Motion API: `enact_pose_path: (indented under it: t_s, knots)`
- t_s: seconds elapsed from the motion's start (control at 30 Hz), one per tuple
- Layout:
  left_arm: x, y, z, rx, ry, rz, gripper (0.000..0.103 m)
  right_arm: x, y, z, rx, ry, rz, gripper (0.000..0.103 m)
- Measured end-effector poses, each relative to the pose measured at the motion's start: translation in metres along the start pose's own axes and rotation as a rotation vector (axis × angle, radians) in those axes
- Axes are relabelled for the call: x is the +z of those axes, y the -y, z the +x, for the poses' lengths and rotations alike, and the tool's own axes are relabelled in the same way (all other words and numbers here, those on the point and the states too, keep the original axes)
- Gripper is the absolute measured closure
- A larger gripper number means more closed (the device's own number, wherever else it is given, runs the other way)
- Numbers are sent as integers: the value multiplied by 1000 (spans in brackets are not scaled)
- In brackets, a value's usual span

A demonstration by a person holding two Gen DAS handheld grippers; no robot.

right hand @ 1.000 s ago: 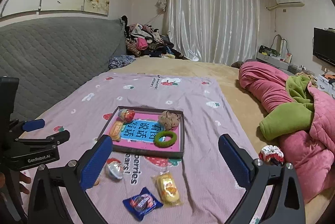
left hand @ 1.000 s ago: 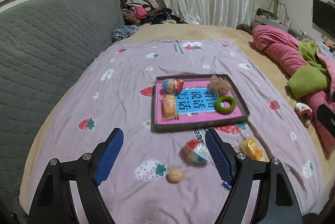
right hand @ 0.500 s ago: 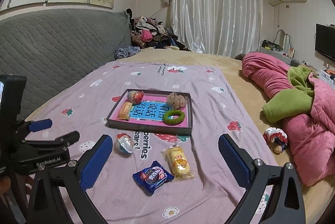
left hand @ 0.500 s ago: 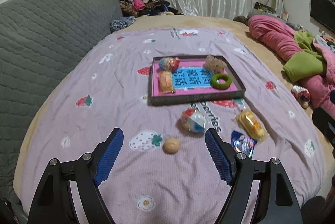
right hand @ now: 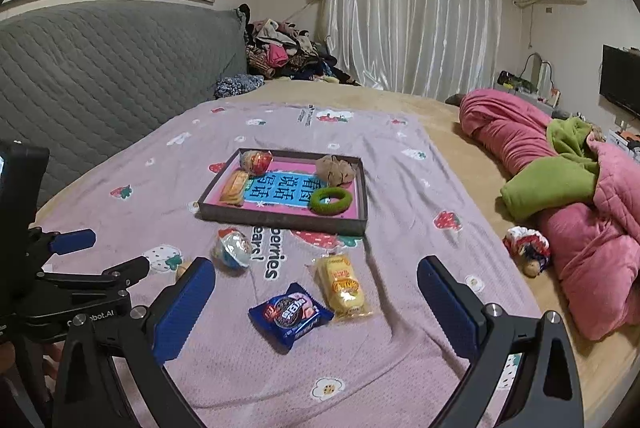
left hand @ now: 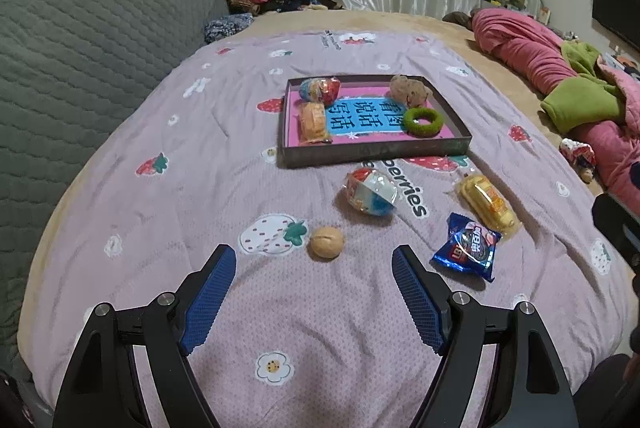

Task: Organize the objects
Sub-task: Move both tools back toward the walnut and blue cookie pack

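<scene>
Bed with strawberry-print sheet [left hand: 200, 132]: sorting partly done.
Four items are already set in the shallow tray [left hand: 374, 150]: a foil egg, an orange snack pack, a brown plush and a green ring [left hand: 422, 122]. Four are left on the sheet in front of it: a capsule egg [left hand: 371, 191], a walnut [left hand: 326, 242], a yellow cake pack [right hand: 340, 282] and a blue biscuit pack [right hand: 290, 312]. Left tool [left hand: 312, 272] and right tool [right hand: 316, 288] are both released, nothing grasped.

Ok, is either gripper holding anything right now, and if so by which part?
Nothing is held. The left gripper and the right gripper both stand open and empty above the bedspread; the walnut and the blue snack packet lie untouched.
</scene>
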State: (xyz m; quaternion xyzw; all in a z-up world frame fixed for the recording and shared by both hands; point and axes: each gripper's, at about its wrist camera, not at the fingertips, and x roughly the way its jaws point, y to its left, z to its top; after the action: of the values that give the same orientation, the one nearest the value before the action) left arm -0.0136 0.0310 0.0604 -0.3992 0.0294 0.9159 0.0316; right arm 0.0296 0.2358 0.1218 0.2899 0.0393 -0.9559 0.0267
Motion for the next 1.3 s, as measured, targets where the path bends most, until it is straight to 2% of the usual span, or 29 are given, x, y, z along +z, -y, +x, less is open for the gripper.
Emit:
enact_pose_path:
  t_s: [0.1, 0.67, 1.3]
  knots:
    - [-2, -1, 4, -20, -10, -13, 21, -5, 0, 5, 0, -21, 4, 1]
    - [-16, 0, 28, -19, -56, -12, 21, -25, -15, 24, 17, -74, -4, 1]
    - [-24, -12, 71, -40, -112, -39, 21, -55, -17, 65, 17, -179, 38, 1]
